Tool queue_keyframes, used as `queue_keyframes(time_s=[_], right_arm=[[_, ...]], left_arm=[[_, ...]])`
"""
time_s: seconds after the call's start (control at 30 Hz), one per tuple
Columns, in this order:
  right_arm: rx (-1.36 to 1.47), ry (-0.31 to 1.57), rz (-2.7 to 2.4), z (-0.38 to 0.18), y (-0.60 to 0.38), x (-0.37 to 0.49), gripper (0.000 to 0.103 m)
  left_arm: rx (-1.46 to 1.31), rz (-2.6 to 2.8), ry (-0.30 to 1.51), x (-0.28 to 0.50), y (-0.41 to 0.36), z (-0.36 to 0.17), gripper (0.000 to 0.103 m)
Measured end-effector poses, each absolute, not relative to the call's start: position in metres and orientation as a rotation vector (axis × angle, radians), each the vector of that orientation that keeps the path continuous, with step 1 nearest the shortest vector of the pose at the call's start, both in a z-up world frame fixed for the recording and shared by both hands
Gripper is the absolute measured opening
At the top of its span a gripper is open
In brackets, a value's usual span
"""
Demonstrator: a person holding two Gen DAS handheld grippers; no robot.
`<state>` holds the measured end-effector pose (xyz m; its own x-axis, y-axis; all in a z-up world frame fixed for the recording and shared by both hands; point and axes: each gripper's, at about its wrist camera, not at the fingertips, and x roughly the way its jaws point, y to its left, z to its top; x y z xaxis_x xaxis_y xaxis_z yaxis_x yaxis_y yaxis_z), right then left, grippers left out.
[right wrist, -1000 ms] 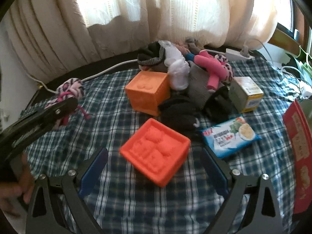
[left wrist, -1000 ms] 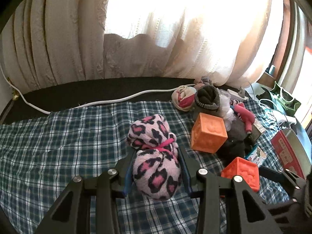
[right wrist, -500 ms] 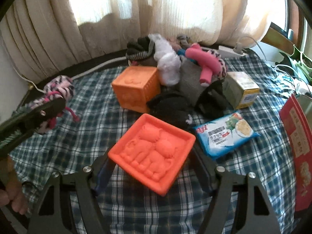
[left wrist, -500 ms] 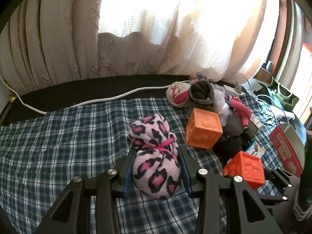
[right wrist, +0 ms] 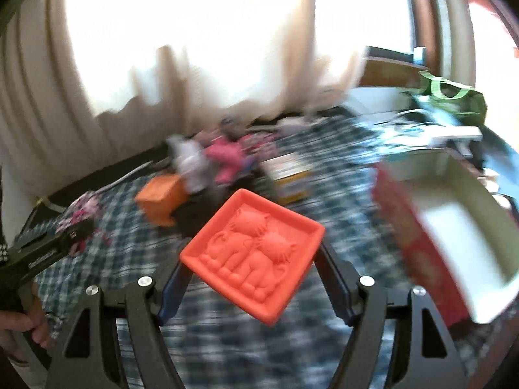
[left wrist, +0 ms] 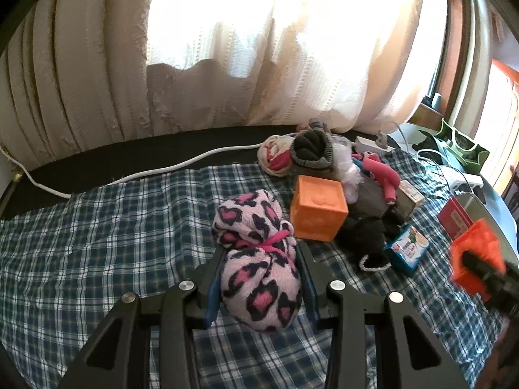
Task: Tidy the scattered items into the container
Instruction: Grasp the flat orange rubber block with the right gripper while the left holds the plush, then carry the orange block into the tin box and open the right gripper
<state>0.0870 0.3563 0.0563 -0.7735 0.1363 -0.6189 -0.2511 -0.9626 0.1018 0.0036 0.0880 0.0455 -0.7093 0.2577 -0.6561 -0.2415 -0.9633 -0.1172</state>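
My left gripper is narrowed onto the leopard-print sock bundle, resting mid-way on the plaid cloth. My right gripper clamps the orange cat block aloft, container beyond at the cloth's right edge.

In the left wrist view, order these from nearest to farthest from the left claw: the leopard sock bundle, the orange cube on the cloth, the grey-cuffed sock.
1. Leopard sock bundle: in the left claw.
2. Orange cube: ahead, slightly right.
3. Grey-cuffed sock: farther back, by the curtain.
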Motion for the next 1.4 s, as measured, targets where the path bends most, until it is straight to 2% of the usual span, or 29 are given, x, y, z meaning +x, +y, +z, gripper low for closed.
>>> queue_keyframes(time_s=[0.4,0.97,1.4], right_arm=[[-0.754,0.377,2.459,0.065,0.486,0.137,0.077],[-0.723,0.473,2.416,0.061,0.53,0.155,0.079],[-0.627,0.577,2.378,0.072,0.558,0.178,0.079]], left_arm=[[-0.993,2.602,0.023,0.026,0.127,0.064,0.042],[-0.935,2.49,0.091,0.05,0.2,0.084,0.042],[-0.92,2.272,0.168,0.056,0.309,0.089,0.042]])
